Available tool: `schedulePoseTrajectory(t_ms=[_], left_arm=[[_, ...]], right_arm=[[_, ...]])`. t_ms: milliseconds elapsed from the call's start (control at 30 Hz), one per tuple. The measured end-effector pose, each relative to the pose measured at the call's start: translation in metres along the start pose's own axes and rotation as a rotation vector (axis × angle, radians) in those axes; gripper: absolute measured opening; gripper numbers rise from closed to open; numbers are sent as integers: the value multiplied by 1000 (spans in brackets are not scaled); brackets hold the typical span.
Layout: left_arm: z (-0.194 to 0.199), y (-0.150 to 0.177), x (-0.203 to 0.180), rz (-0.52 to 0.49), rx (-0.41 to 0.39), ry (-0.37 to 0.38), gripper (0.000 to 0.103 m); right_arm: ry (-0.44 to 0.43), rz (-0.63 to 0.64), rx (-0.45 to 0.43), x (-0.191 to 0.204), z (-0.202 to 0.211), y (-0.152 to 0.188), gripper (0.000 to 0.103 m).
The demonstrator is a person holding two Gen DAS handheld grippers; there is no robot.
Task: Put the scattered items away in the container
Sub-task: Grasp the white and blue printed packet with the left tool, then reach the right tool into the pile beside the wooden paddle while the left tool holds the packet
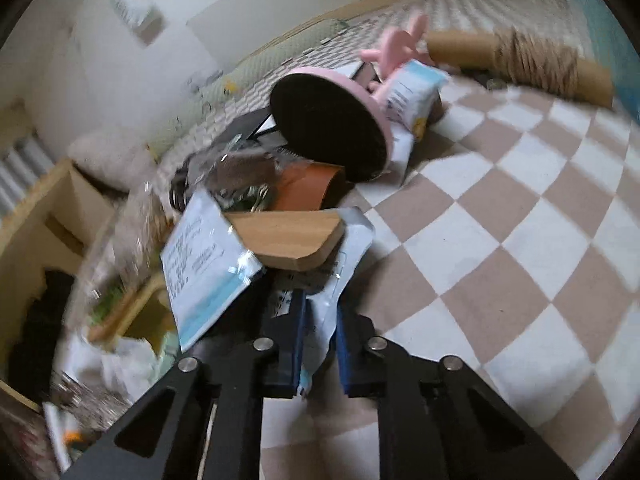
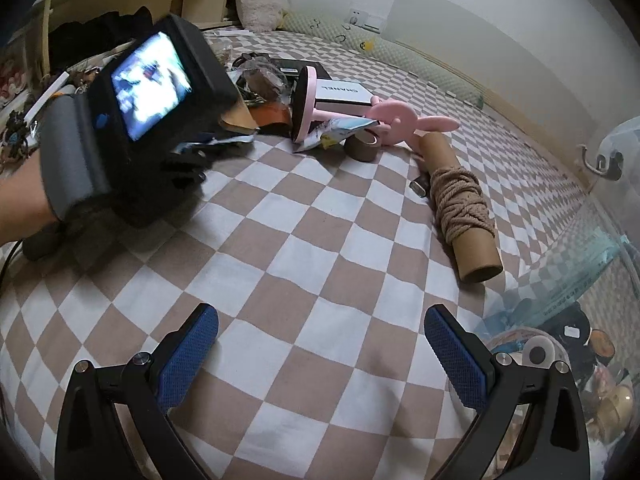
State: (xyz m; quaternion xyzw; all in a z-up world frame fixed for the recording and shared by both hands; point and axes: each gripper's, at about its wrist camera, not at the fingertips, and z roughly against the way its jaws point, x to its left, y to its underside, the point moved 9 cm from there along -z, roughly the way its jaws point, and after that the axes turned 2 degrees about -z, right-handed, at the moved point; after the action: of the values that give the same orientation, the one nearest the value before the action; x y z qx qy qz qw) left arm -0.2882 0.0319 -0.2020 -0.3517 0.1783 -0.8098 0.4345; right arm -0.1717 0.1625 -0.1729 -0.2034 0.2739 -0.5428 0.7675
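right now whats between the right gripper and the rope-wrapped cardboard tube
Only bare checkered bedsheet lies between the open right gripper and the rope-wrapped cardboard tube, as the right wrist view shows.

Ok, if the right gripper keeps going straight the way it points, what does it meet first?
Probably only the checkered sheet: the right gripper is open over bare fabric. Farther along that line lies the tape roll by the pink rabbit stand, though depth is unclear.

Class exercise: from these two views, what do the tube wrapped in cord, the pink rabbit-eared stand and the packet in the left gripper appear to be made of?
Tube: likely cardboard, matt brown with a hollow open end; its cord looks like twisted natural fibre.
Pink stand: probably moulded plastic, smooth with an even colour.
Packet in the left gripper: seemingly glossy plastic or foil film, crinkled and reflective.
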Motion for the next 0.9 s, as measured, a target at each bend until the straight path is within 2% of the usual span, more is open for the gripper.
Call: schedulePoseTrajectory(t_ms=[133,233,467,633,767,900], left_arm=[[11,9,17,160,22,109,11],[18,20,22,241,50,156,10],[50,32,26,360,78,212,8],[77,48,36,443,77,242,6],[96,62,45,507,77,261,6],[102,72,58,579,72,272,6]], right_arm=[[4,-6,0,-1,1,1,103],[-4,-15,-7,-2,4,1,103],[-37,-72,-30,-9,13,-2,103],[-99,-151,-32,-11,12,-7,103],[-119,-167,-27,0,4,-15,90],[-151,-163,-45,16,-2,-33,89]])
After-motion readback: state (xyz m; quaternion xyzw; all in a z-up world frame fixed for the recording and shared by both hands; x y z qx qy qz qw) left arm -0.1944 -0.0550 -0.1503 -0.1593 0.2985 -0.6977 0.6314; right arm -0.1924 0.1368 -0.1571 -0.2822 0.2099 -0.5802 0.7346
